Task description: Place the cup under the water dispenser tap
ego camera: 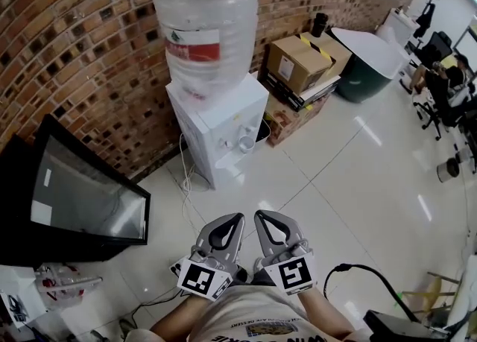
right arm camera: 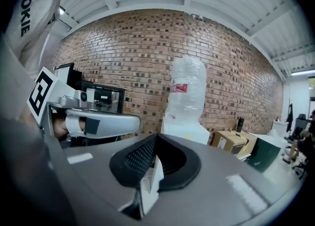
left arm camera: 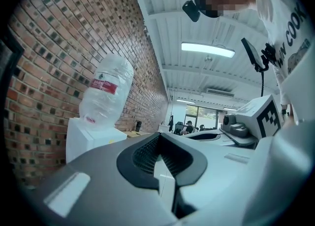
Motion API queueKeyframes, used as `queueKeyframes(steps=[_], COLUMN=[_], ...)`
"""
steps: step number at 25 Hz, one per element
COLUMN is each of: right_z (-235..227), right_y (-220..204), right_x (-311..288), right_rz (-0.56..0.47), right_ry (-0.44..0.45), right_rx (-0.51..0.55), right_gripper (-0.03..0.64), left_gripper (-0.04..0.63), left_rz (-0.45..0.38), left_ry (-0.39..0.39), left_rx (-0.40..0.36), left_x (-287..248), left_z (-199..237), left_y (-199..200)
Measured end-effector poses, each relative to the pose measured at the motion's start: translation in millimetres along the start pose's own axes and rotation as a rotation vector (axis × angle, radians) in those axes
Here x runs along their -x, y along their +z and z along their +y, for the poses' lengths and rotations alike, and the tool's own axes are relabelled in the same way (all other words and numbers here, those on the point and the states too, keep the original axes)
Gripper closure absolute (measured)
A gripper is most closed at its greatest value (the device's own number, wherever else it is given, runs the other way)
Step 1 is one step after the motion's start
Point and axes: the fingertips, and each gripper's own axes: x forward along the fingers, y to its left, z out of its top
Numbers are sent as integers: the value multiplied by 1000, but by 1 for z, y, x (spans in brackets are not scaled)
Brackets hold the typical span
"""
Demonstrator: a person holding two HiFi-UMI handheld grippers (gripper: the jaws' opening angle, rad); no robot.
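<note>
A white water dispenser (ego camera: 220, 118) with a clear bottle (ego camera: 206, 21) on top stands against the brick wall. A pale cup (ego camera: 247, 140) sits at its front, below the taps. Both grippers are held close to the person's body, well short of the dispenser, side by side and pointing at it. My left gripper (ego camera: 238, 218) is shut with nothing in it, and so is my right gripper (ego camera: 259, 216). The left gripper view shows the shut left gripper (left arm camera: 158, 136) with the dispenser (left arm camera: 87, 139) beyond it. The right gripper view shows the shut right gripper (right arm camera: 156, 136) and the bottle (right arm camera: 187, 88).
A black screen (ego camera: 83, 197) leans against the wall at the left. Cardboard boxes (ego camera: 301, 62) and a dark green bin (ego camera: 364, 74) stand to the dispenser's right. A black cable (ego camera: 367, 272) lies on the white tiled floor at the lower right. Office chairs stand at the far right.
</note>
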Motion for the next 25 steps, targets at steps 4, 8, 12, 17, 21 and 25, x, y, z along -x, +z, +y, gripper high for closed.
queueKeyframes(steps=[4,8,12,17,21,25], right_z=[6,16,24,26,30,34], right_y=[-2,-3,-3,-11,-20,-30], right_x=[16,30,53,94,129,167], right_rz=[19,12,-4,-31,-49,-62], right_ry=[0,20,28,17,3,-8], right_rx=[-17,-13,-15,-25,-46,-65], right_gripper=[611,611,611,611,611,611], left_gripper=[603,603,603,603,603,603], left_rz=[2,-13,-13,-14,-6,6], left_ry=[-10,-8,-6,-7,-9,-17], left_rx=[-9,-26,-33,-48,-55,-61], left_x=[3,10,20,33,45,58], left_z=[-9,-21,-44,-84,-116,-153], left_y=[3,8,7,4,-5,-16])
